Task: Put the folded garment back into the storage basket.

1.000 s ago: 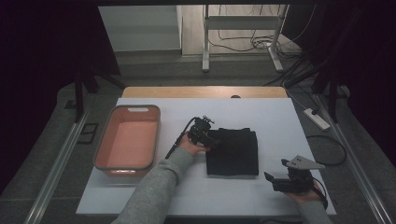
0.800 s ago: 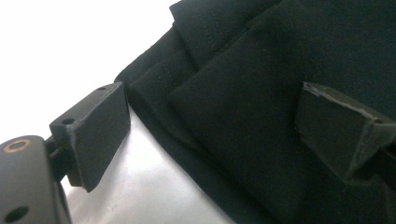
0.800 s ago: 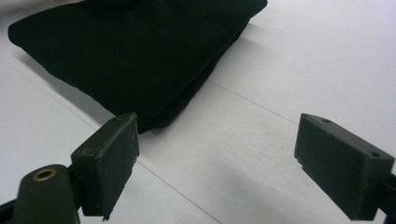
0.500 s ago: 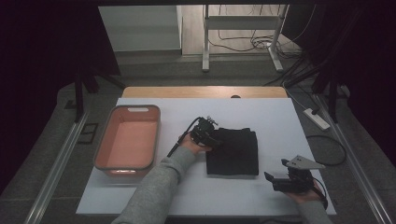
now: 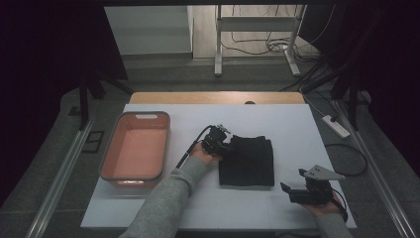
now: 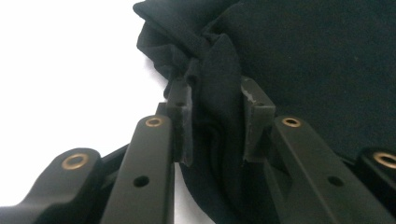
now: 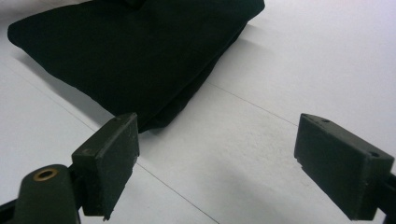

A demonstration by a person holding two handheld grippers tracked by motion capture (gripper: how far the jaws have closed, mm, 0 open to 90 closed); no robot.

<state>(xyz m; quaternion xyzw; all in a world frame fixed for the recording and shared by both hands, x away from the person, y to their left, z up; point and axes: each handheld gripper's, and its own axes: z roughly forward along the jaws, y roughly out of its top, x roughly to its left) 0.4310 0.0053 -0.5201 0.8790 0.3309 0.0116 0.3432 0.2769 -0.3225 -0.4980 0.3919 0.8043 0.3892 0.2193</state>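
Note:
A folded black cloth (image 5: 247,161) lies mid-table on the white tabletop (image 5: 287,124). My left gripper (image 5: 225,143) is at the cloth's upper-left corner. In the left gripper view its jaws have just been closing, and the gripper (image 6: 215,112) is now shut on a bunched fold of the cloth (image 6: 317,60), with the pads (image 6: 254,116) pressing the fabric. My right gripper (image 5: 286,188) rests on the table to the lower right of the cloth. In the right gripper view it (image 7: 219,154) stands wide open with nothing between the jaws, and the cloth (image 7: 130,51) lies ahead of it.
A salmon-pink bin (image 5: 158,148) stands at the table's left, with nothing visible inside it. A wooden strip (image 5: 213,97) runs along the table's far edge. A power strip (image 5: 336,126) and cables lie off the right side.
The left gripper has edged slightly right onto the cloth's corner. The right hand has kept still.

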